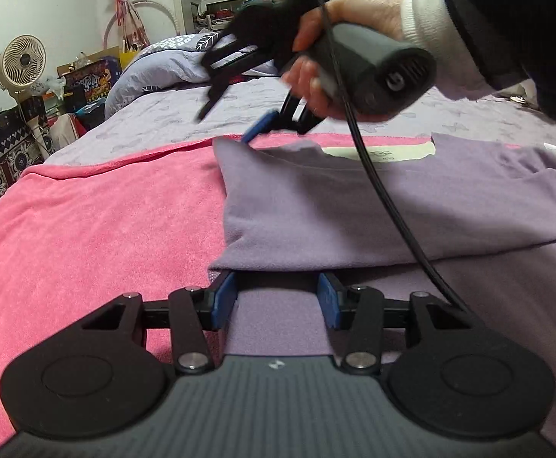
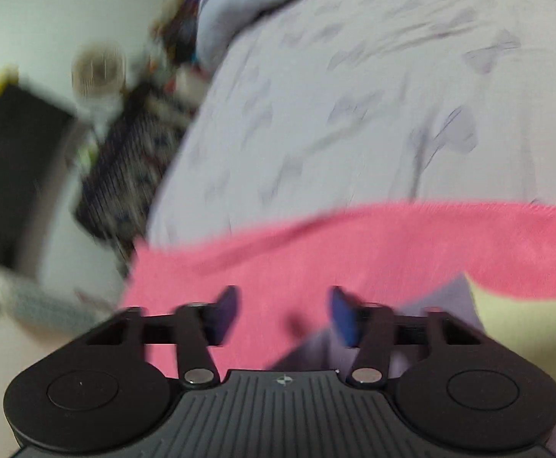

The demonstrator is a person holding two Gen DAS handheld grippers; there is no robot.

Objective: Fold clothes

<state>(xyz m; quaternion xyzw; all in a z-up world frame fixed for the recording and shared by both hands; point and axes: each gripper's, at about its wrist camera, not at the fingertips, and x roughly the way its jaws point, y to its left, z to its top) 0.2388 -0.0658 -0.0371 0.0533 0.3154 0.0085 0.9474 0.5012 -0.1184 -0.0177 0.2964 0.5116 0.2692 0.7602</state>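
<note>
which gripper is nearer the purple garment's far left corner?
Right. The right gripper hangs at that corner of the purple garment; the left gripper sits at its near folded edge, jaws apart.

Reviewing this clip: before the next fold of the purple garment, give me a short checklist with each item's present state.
1. Purple garment lies on the pink towel: ok.
2. First fold made, its left edge straight: ok.
3. Left gripper open at the garment's near edge, fabric between the fingers but not pinched: ok.
4. Right gripper empty, fingers apart: ok.
5. Right gripper over the garment's far left corner: ok in the left wrist view; its own view is blurred.
6. Black cable clear of the garment: not ok, it hangs across it.
7. Garment's right side flat: not ok, it is rumpled.
</note>
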